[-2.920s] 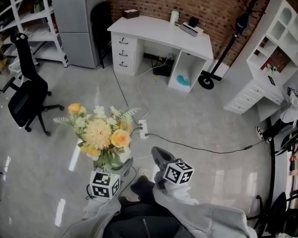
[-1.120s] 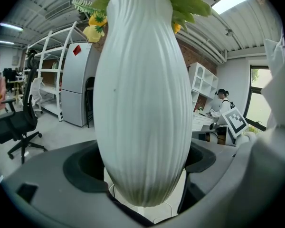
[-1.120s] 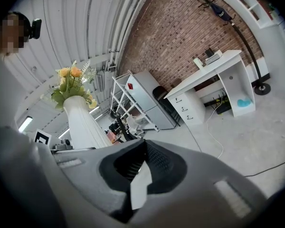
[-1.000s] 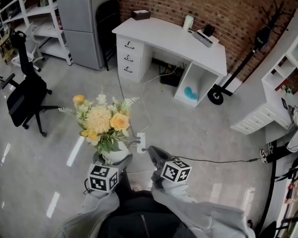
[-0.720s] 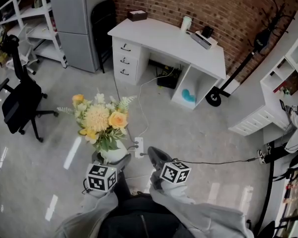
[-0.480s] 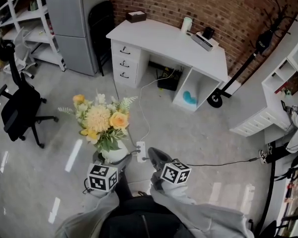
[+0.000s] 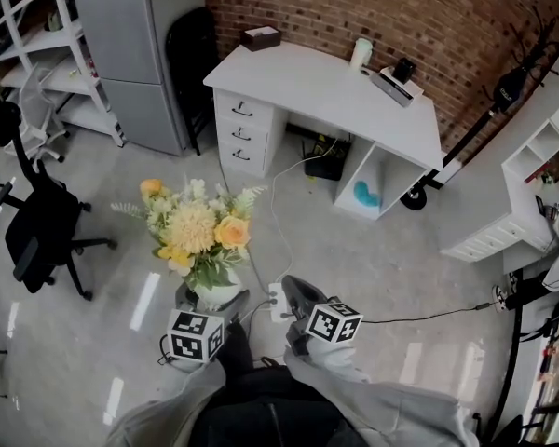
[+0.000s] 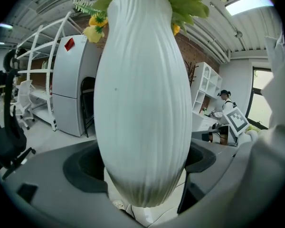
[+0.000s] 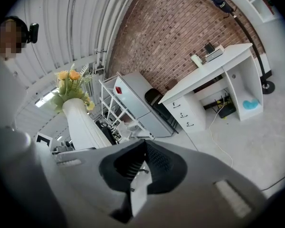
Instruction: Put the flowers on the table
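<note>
The left hand-held gripper (image 7: 211,304) clamps wide around the lower belly of the upright white vase (image 8: 142,103), with the flowers (image 7: 194,236) above, over the floor (image 7: 401,250). The desk (image 7: 326,87) stands well ahead and to the right. The right hand-held gripper (image 7: 298,296), just beside, is closed and empty.

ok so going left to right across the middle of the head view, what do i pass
office chair → flowers → power strip → drawer unit
</note>
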